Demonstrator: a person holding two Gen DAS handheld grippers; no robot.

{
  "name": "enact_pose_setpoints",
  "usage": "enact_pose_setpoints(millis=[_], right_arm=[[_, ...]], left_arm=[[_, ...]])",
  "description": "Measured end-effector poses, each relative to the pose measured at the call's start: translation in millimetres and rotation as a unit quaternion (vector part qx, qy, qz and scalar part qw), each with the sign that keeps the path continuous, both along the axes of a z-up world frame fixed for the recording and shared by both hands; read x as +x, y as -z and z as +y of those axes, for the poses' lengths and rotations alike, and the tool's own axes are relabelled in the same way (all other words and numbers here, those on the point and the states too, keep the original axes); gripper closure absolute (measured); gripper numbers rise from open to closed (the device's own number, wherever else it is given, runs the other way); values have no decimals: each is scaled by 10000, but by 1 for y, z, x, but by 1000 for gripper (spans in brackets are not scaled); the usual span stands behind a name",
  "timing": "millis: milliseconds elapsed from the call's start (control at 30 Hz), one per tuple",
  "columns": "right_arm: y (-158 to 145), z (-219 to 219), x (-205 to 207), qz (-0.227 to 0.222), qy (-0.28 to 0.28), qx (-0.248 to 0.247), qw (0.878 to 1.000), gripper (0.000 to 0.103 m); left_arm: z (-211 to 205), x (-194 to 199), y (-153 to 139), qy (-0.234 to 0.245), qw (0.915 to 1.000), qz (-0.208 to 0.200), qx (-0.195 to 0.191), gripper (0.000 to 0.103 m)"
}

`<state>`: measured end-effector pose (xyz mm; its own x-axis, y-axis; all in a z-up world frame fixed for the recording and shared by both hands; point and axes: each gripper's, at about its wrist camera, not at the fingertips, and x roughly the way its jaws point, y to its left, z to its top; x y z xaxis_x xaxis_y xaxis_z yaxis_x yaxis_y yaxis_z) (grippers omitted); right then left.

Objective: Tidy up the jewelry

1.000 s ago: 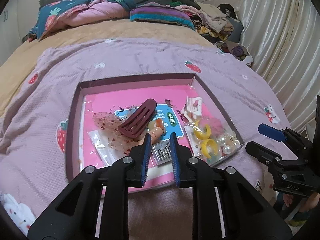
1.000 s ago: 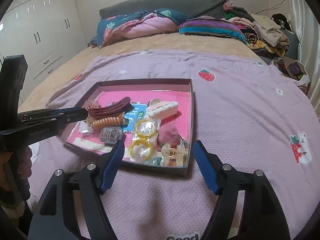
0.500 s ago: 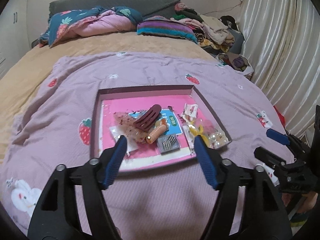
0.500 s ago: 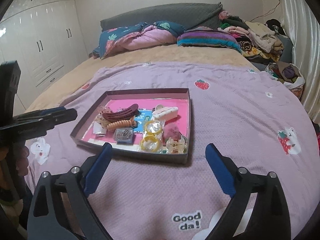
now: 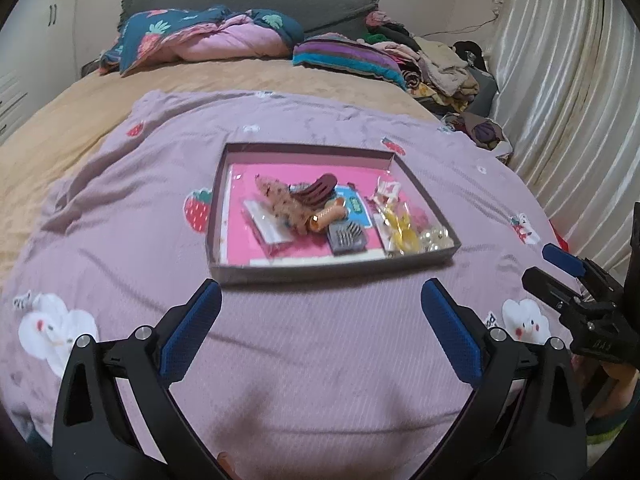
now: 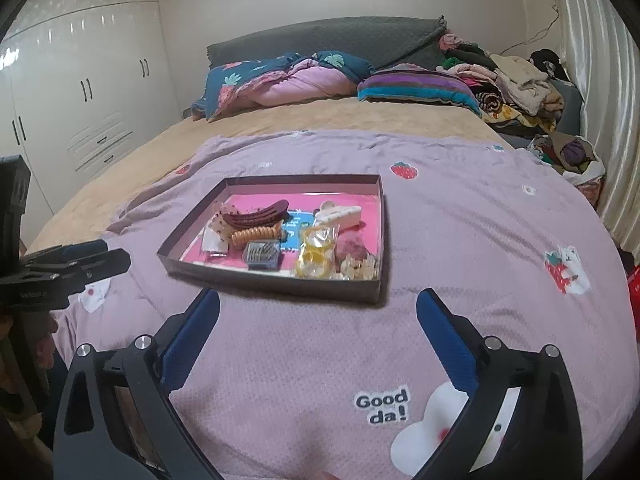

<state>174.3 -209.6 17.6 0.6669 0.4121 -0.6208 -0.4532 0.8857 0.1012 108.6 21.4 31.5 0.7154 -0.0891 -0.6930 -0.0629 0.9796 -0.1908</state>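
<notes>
Lilac strawberry-print bedspread (image 5: 320, 340): shallow dark cardboard tray (image 5: 332, 270) of hair accessories lay ahead of left gripper (image 5: 320, 316) and right gripper (image 6: 318, 318), both spread wide, empty, held clear.

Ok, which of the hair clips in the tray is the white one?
The claw clip by the tray's far right wall. It is cream-white; the other clip, lying left of it on the orange coil tie, is dark maroon.

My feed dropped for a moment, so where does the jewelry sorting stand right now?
Done: the hair clip, coil hair tie, yellow rings and pearl pieces all lie in the tray, though heaped rather than arranged. In hand: nothing; the left gripper and right gripper are both open, short of the tray. Left: possibly tidying the pile.
</notes>
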Motion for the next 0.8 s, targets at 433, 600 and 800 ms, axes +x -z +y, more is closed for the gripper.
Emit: enact_pose_setpoints(millis=[433,600,800], right_arm=[[35,4,-19,165,12,-146,9998,4],[36,6,-23,130,19,-203,9997,4],[39,7,-25,175,12,-235,9996,4]], left_arm=[[4,-26,27,-110,9999,50,64,10],[3,-29,32,-105,9999,68,97,10],[3,-30,33,-100,9999,68,80,10]])
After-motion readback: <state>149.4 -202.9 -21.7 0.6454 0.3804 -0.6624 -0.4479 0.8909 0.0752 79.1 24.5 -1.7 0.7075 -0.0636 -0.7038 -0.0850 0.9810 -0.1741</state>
